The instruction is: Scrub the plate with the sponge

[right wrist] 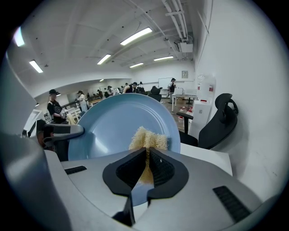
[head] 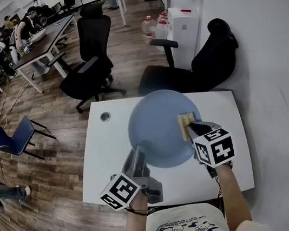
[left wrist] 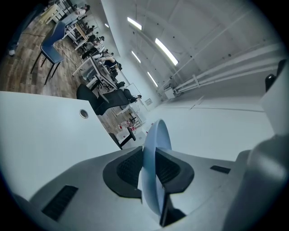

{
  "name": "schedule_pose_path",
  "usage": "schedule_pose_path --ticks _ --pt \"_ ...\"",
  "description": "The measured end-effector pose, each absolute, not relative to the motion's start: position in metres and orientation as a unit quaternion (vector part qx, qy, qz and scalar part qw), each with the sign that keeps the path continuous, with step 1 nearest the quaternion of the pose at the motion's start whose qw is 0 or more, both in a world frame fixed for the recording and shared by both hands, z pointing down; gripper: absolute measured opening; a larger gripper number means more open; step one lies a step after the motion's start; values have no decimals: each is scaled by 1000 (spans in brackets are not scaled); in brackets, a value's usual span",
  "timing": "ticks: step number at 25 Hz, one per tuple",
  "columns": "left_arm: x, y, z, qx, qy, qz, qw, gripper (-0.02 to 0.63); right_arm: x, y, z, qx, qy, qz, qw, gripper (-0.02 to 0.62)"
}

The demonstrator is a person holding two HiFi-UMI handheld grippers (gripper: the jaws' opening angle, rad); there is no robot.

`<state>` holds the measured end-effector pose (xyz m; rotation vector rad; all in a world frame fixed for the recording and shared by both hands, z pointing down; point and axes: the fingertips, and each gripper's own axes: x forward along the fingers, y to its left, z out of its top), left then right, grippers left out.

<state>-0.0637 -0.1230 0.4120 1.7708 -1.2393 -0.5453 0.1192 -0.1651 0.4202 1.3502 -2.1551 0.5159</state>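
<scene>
A round blue plate is held tilted above the white table. My left gripper is shut on the plate's near-left rim; in the left gripper view the plate shows edge-on between the jaws. My right gripper is shut on a yellow sponge at the plate's right side. In the right gripper view the sponge sticks out past the jaws against the face of the plate.
Two black office chairs stand beyond the table's far edge. A round cable hole sits at the table's far left corner. A white wall runs along the right. Other desks with people are far off at the upper left.
</scene>
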Motion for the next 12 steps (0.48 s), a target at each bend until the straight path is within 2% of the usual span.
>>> schedule_pose_path --ticks 12 --pt "-56 -117 413 721 -492 -208 442 61 134 -176 411 520 -790 189 264 38"
